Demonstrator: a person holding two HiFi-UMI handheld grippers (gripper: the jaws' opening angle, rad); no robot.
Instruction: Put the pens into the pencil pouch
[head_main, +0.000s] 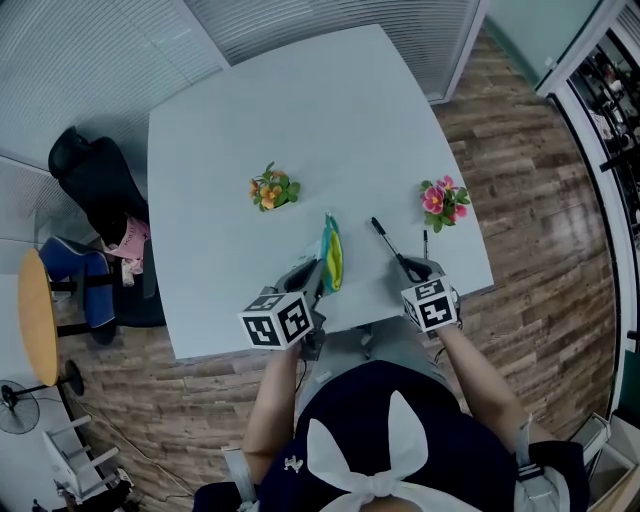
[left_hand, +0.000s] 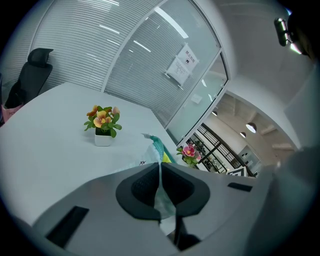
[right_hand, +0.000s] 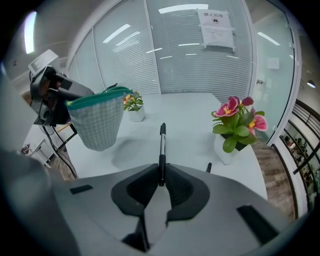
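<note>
Dark clothing with a white bow fills the bottom of the head view, and two forearms are seen reaching up from it to two tools. One pencil pouch is counted, at the near middle of the bench, where it is seen edge on as a teal and yellow strip. It is clenched by the left tool, whose pads are pressed together on its thin fabric. Two pens are counted. One black pen is gripped at its near end by the right tool and points away toward the upper left of the frame. The second pen lies on the bench just below the pink flower pot. Two flower pots are counted; the orange flower pot stands at centre left.

Only in the right tool view is the pouch shown hanging from the left tool, with checked cloth and a teal rim. Only in the left tool view is the cloth seen pinched between the pads. One posted sheet on the glass wall is shown in both tool views and not from the head.
</note>
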